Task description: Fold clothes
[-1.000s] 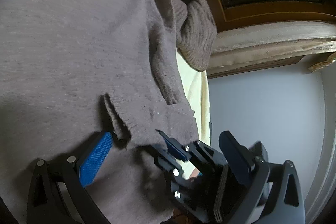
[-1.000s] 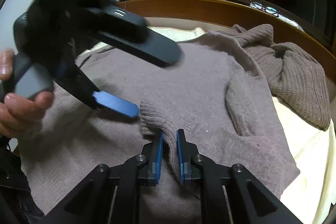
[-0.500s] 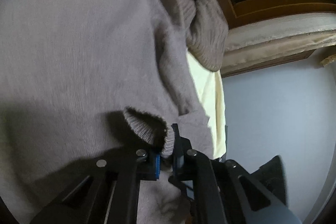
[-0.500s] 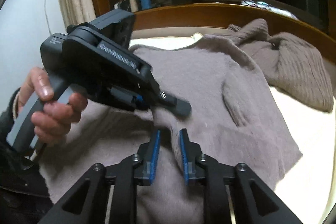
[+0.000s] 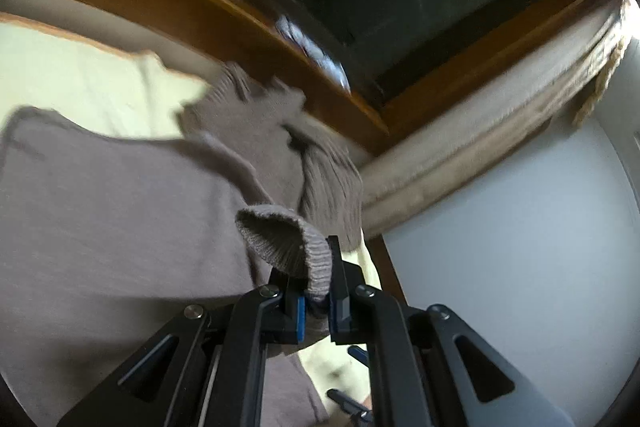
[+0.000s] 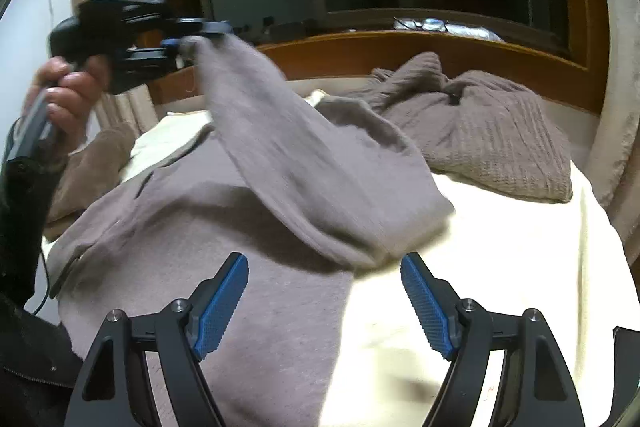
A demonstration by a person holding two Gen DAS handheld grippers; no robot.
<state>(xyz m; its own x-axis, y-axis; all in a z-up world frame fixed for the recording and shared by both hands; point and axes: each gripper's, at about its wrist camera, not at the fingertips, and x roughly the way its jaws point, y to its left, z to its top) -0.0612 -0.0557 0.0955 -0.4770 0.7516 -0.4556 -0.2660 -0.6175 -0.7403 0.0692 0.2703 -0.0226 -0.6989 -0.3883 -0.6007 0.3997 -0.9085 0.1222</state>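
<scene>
Stretching diagonally up-left from the flat taupe knit sweater (image 6: 200, 247), its soft sleeve (image 6: 288, 155) hangs pinched at the ribbed cuff (image 5: 296, 247) by the left gripper (image 5: 316, 303), while the right gripper (image 6: 324, 303) spreads its jaws, empty.

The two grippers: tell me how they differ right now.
The left gripper is shut on the sweater cuff; the right gripper stands wide, its jaws opening, with nothing between them. The left one holds the sleeve lifted off the bed; the right one hovers low over the sweater body. Both have black frames and blue pads.
</scene>
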